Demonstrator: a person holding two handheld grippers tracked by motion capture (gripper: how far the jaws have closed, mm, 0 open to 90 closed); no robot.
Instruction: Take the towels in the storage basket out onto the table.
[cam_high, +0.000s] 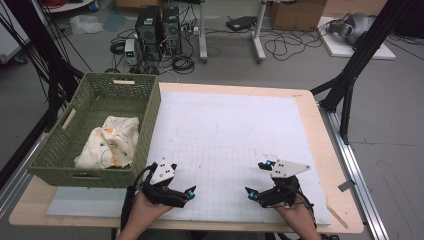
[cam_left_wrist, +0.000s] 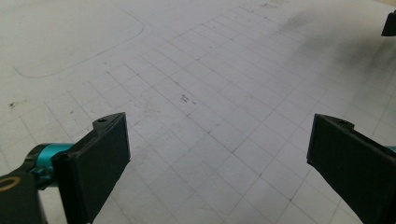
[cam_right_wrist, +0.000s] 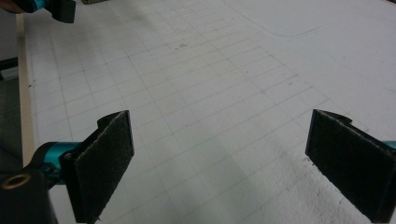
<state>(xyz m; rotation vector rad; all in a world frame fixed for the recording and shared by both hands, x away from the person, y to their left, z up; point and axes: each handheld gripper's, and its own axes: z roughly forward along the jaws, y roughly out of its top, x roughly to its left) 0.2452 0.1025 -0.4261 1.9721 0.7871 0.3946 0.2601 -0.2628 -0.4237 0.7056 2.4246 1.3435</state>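
The cloth in the basket lies forward-left of the nearer left gripper; both left and right gripper are released, empty.

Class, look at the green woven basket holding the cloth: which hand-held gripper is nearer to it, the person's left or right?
Left. The left hand-held gripper sits just beyond the basket's near right corner, over the white mat. The right hand-held gripper is farther right across the mat.
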